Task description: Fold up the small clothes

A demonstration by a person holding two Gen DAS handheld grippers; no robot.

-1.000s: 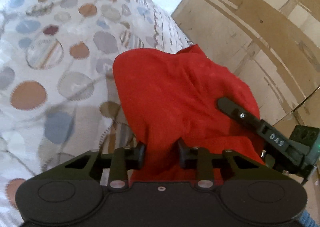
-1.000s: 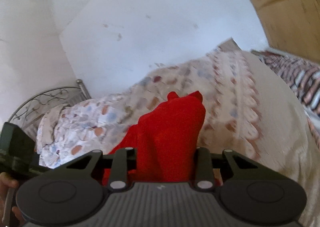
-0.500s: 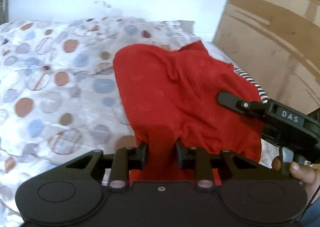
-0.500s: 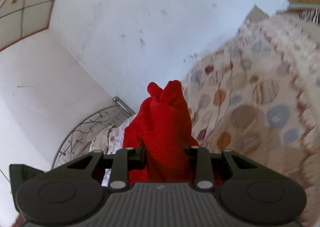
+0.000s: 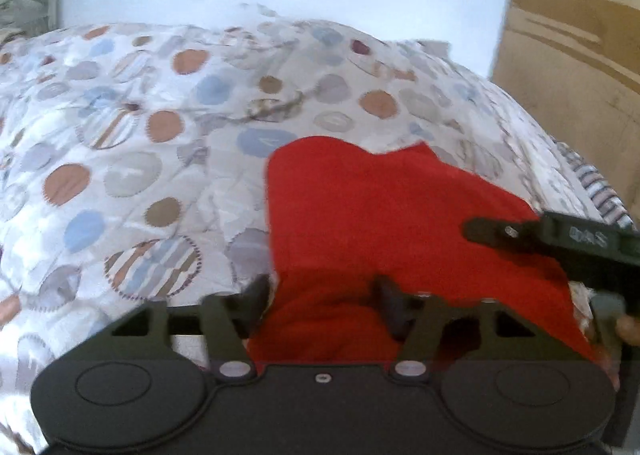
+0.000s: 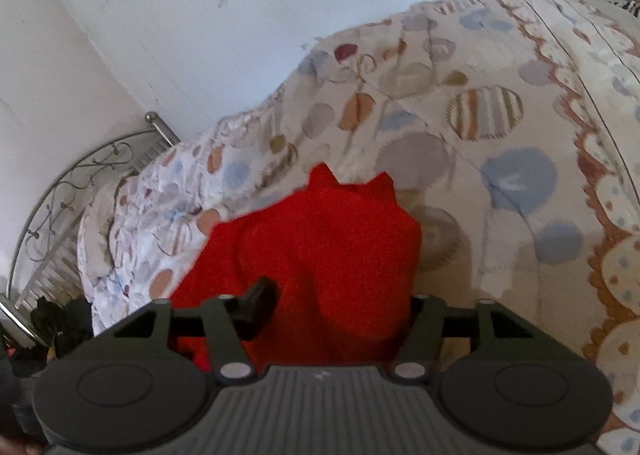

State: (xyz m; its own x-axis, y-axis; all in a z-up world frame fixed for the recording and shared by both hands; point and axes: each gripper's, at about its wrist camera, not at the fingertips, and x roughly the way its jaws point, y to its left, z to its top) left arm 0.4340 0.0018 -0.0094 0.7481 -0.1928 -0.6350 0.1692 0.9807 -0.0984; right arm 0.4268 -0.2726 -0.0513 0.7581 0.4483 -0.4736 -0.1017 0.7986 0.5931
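Red garment (image 5: 384, 215) lies bunched on the spotted quilt (image 5: 140, 127), near the quilt's scalloped side edge. My left gripper (image 5: 324, 295) and right gripper (image 6: 340, 303) have both just been opening; jaws now spread, cloth loose between them. Open quilt beyond the garment. Metal bedframe (image 6: 80, 183) past the quilt; wooden wardrobe (image 5: 580, 55) alongside.

Your left gripper (image 5: 324, 297) has just been opening, its jaws spread around the red garment (image 5: 384, 215) lying on the spotted quilt (image 5: 132, 143). Your right gripper (image 5: 480, 230) enters at three o'clock.
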